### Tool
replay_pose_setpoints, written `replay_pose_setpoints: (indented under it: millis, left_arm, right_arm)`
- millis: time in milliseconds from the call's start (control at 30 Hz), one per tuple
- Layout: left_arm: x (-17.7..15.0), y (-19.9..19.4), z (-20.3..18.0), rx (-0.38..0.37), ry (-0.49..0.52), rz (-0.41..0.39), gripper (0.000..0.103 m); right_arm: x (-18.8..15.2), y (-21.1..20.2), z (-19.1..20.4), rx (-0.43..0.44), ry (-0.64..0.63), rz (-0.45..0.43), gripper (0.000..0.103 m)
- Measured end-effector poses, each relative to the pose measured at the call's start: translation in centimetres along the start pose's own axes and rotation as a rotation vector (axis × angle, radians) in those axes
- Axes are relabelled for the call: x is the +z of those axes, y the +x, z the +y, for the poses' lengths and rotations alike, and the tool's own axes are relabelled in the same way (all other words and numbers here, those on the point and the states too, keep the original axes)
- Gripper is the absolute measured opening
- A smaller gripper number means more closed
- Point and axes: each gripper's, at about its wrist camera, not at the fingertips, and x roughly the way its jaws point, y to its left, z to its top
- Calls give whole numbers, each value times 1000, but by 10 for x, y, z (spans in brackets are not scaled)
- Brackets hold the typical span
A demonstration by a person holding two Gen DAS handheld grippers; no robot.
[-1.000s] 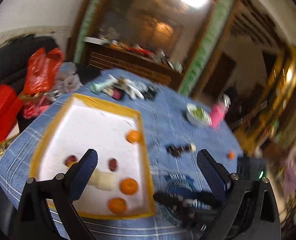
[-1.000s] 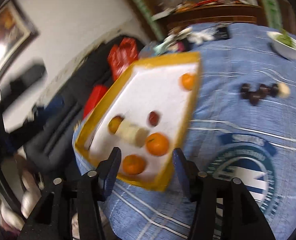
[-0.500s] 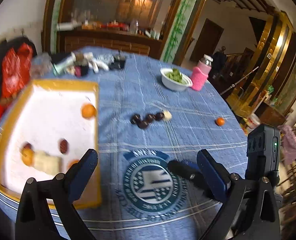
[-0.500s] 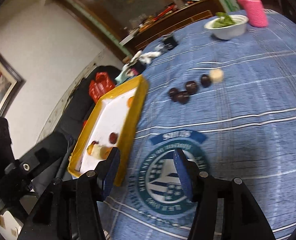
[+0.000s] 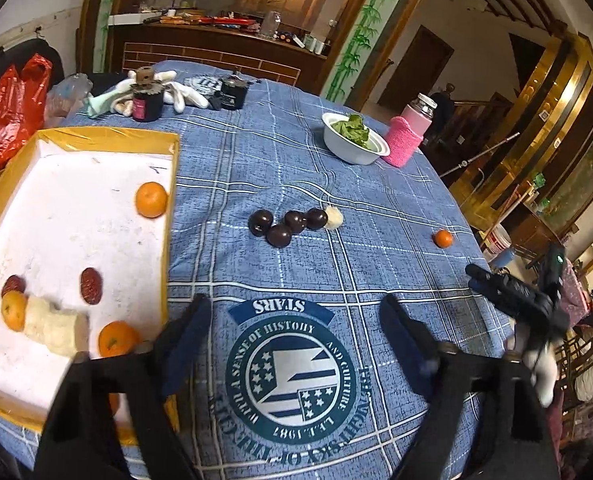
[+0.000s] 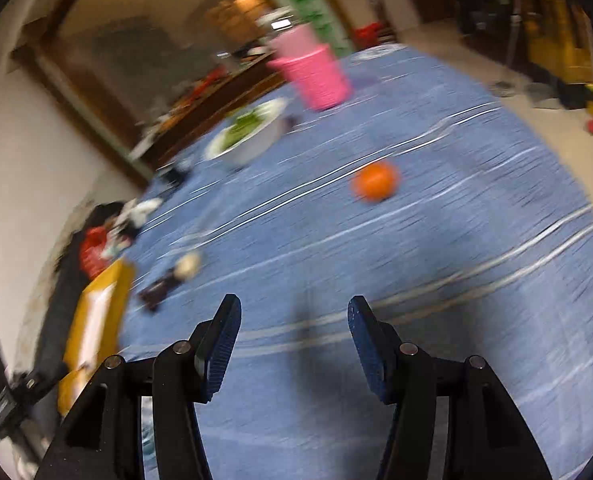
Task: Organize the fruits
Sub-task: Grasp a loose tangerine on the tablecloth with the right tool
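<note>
Left wrist view. The left tool fills the lower edge of the frame, its jaws spread wide with nothing between them, above the round emblem printed on the blue checked cloth of the counter. At the left of the frame lies the yellow-rimmed tray with a white floor; it holds three fully visible tangerines, one near its right wall and two lower down, plus two dark red dates and a pale banana piece. At the centre of the frame four dark round fruits lie clustered on the cloth, a small pale piece touching the rightmost. A lone tangerine sits well apart at centre right. A white bowl of greens and a pink-sleeved bottle stand in the upper right. The right tool shows at the right edge; its jaw state cannot be told here.

Right wrist view (motion-blurred). The right tool occupies the lower centre, jaws wide and empty. The lone tangerine lies above them, right of centre. The bowl and the bottle sit in the upper centre; the tray at the left edge.
</note>
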Motion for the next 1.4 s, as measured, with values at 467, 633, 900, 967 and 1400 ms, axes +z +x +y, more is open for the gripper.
replay_pose_setpoints:
  millis: [467, 633, 900, 967, 1400]
  left_arm:
    - [29, 43, -24, 92, 145, 39, 70]
    - [46, 76, -31, 110, 175, 79, 70]
    - [63, 126, -81, 105, 386, 101, 70]
    - [68, 145, -92, 117, 436, 119, 70]
    - [73, 215, -82, 211, 500, 221, 40]
  right_arm:
    - [75, 78, -17, -267, -6, -28, 53]
    - [73, 83, -16, -236, -38, -41, 38]
    - [73, 74, -18, -145, 12, -43, 37]
    - [70, 73, -14, -130, -1, -41, 37]
    - [67, 69, 1, -78, -65, -38, 37]
